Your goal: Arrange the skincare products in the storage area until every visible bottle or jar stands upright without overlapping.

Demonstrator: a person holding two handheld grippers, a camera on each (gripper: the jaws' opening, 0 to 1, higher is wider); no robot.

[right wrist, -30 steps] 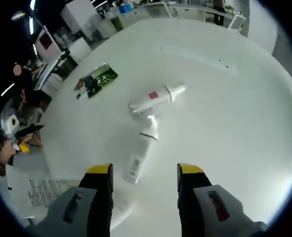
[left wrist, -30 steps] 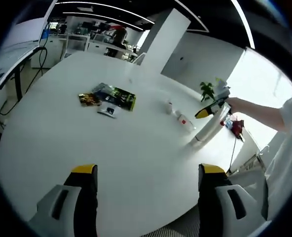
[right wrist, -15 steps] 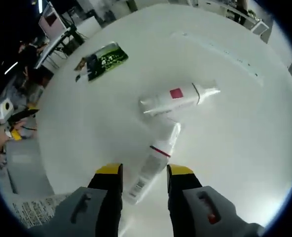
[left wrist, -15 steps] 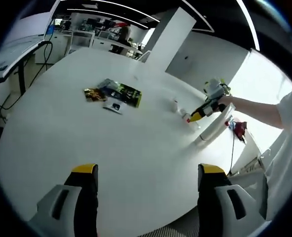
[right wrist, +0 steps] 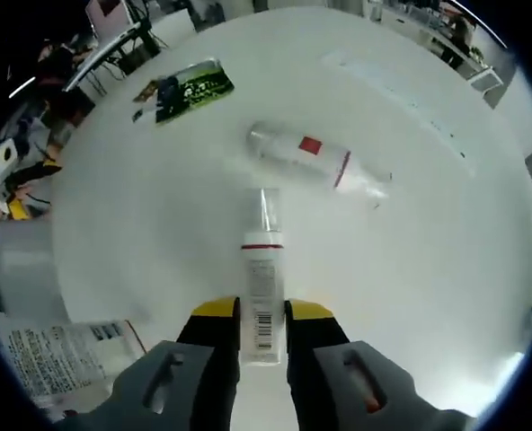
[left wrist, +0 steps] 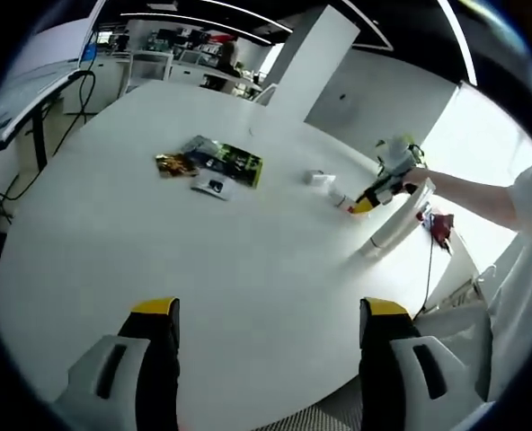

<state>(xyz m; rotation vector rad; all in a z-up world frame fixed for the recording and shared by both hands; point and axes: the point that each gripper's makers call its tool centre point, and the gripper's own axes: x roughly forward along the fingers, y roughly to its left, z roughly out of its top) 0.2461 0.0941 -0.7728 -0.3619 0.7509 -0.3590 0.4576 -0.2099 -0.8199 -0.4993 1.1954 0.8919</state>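
Note:
A slim white bottle (right wrist: 262, 296) with a red band and a barcode label points away from me, between the yellow-tipped jaws of my right gripper (right wrist: 262, 312), which is shut on its lower body. Just beyond it, a second white bottle (right wrist: 304, 156) with a red label lies on its side on the white table (right wrist: 410, 251). In the left gripper view, my left gripper (left wrist: 270, 310) hangs open over bare table near the front edge. Far off at the right, the right gripper (left wrist: 374, 194) is held by a person's hand, with the bottles (left wrist: 324, 180) beside it.
Green and gold snack packets (left wrist: 214, 163) lie left of the bottles; in the right gripper view the packets (right wrist: 183, 88) sit at the upper left. Printed papers (right wrist: 55, 355) are at the lower left. A white curved object (left wrist: 396, 220) leans at the table's right edge.
My right gripper has moved in over the slim bottle and its jaws have come together on it. The left gripper has stayed open and has hardly moved.

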